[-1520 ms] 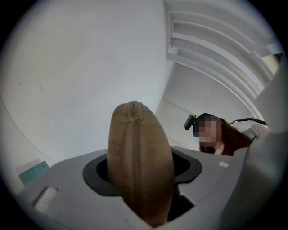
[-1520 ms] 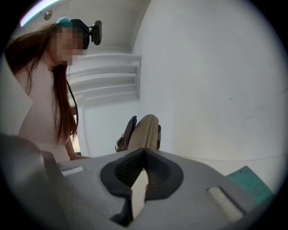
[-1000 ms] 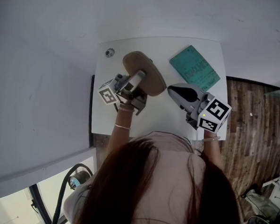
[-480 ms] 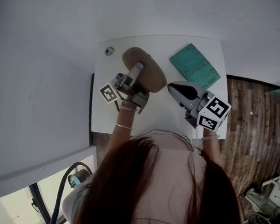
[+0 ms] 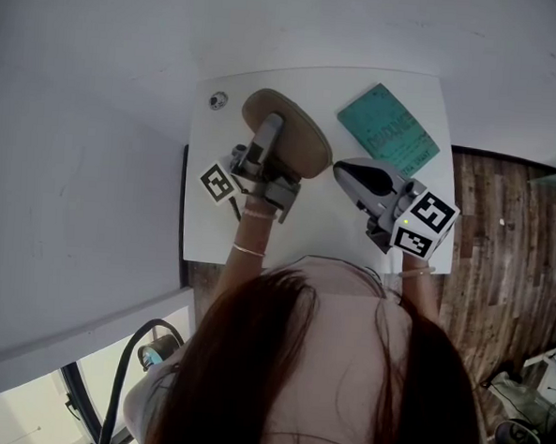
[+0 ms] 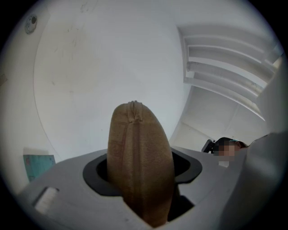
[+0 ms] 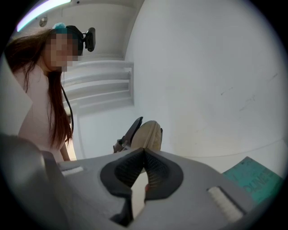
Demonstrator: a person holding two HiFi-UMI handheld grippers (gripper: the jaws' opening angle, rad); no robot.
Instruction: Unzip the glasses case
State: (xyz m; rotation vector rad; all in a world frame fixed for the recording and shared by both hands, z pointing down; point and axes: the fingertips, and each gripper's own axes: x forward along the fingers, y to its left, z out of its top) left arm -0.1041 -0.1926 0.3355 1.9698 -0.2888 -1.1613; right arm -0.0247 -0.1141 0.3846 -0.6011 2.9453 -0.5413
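The tan fabric glasses case [image 5: 300,144] is gripped by my left gripper [image 5: 267,136] over the back of the white table [image 5: 315,237]. In the left gripper view the case [image 6: 139,152] stands on edge between the jaws of the left gripper [image 6: 141,177], its zipper seam facing the camera and running up to the far tip. My right gripper [image 5: 338,171] hovers just right of the case, shut with nothing in it. In the right gripper view, the right gripper [image 7: 144,155] has its pads meeting at the tips, and the case [image 7: 147,134] shows just beyond them.
A teal booklet [image 5: 389,129] lies at the table's back right corner, also seen as a teal booklet [image 7: 252,179] in the right gripper view. A small round metal fitting [image 5: 218,100] sits at the back left corner. Wooden floor [image 5: 500,277] lies to the right of the table.
The left gripper has swung with the case, so it points more toward the table's back; the case has shifted slightly that way. The right gripper has barely moved.
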